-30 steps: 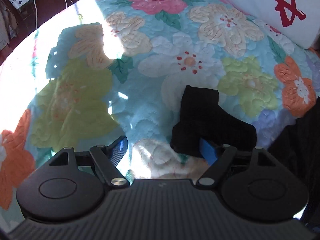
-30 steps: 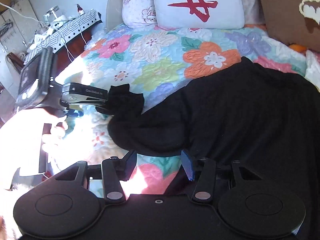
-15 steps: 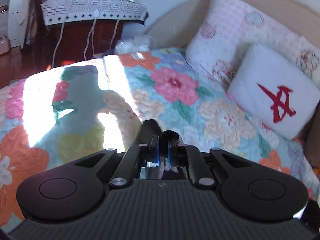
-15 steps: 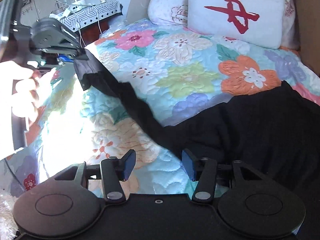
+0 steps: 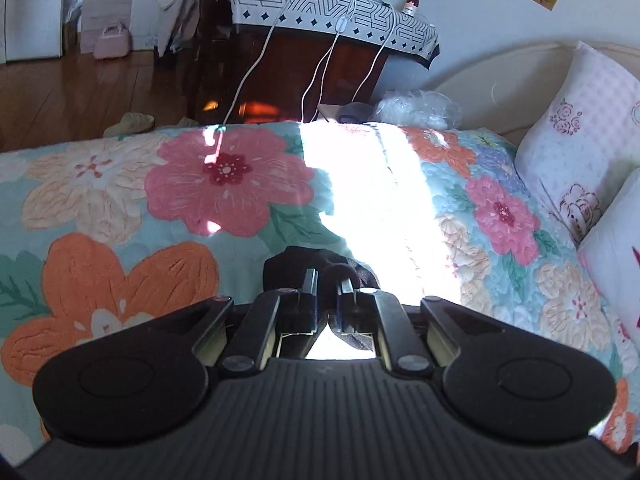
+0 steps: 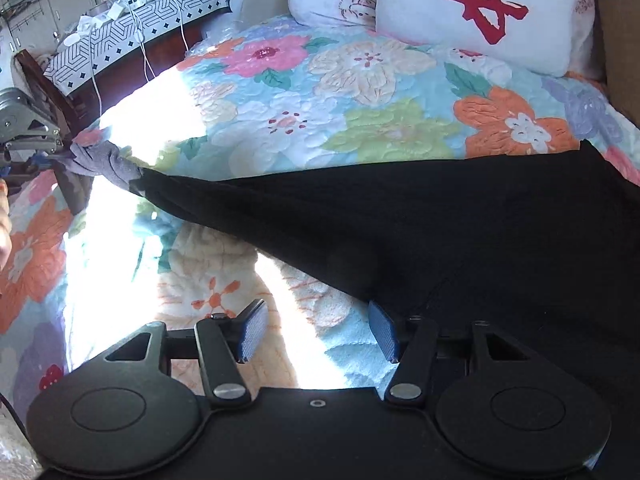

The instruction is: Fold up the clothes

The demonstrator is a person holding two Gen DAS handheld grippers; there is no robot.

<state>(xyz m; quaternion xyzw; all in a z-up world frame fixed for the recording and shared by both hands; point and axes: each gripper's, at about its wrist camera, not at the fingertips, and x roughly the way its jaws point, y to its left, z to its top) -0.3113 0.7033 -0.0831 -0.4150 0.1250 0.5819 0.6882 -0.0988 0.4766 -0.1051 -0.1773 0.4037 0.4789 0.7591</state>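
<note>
The quilted bedspread printed with large pink, orange and cream flowers [image 6: 360, 92] covers the whole bed, with a hard band of sunlight running across its left half. On it, filling the right and lower part of the right wrist view, lies the black knit garment [image 6: 440, 232]: its body rests flat on the quilt, while 1 long narrow part, probably a sleeve, is drawn out taut to the left and lifted clear of the cover. At the head of the bed a white pillow with a red brush-stroke mark [image 6: 472, 8] leans against the headboard, well apart from the cloth.

The left gripper [image 5: 326, 280] has its 2 fingers pinched together on the bunched end of that black part [image 5: 316, 262]; from the right wrist view the same end shows grey in the sun [image 6: 100, 162]. The right gripper [image 6: 316, 332] stands wide apart with nothing between its blue pads, hovering just beside the garment's near edge.

My judgement is that the sleeve is being stretched straight before it is laid or folded. To do it well, keep the pull level and gentle so the body does not drag across the quilt, hold only 1 layer's end, and let the free gripper pin or take the near edge before the sleeve comes over.
</note>
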